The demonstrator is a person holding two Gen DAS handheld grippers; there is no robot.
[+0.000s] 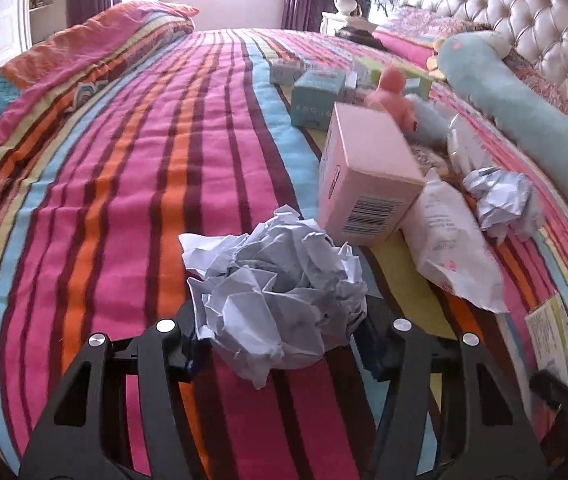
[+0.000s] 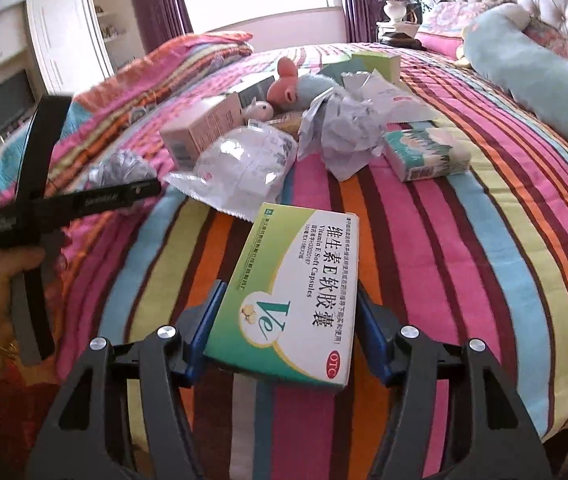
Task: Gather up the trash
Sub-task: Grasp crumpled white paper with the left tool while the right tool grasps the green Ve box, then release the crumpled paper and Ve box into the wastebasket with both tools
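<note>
On the striped bed cover (image 1: 132,184), the left gripper (image 1: 280,344) has its jaws partly closed around a crumpled paper ball (image 1: 276,292), which sits between the fingers with the pads apparently pressing its sides. To its right lie a pink box (image 1: 367,184), a white plastic wrapper (image 1: 451,248) and a second paper wad (image 1: 503,200). The right gripper (image 2: 284,344) is narrowed on the near end of a green and white vitamin box (image 2: 295,280); the left blue pad touches its edge, while on the right I cannot tell whether the pad meets the card. Judging from this, the paper ball is springy and loosely folded, so it could squash and slip free if lifted on a light pinch, and a trailing flap might catch the pink box. The vitamin box is gripped only near one end, so it may pivot or drop once raised. The ball looks pale grey-white, sharply creased and irregular; the vitamin box looks flat, rigid and glossy, its printed face up and undamaged.
</note>
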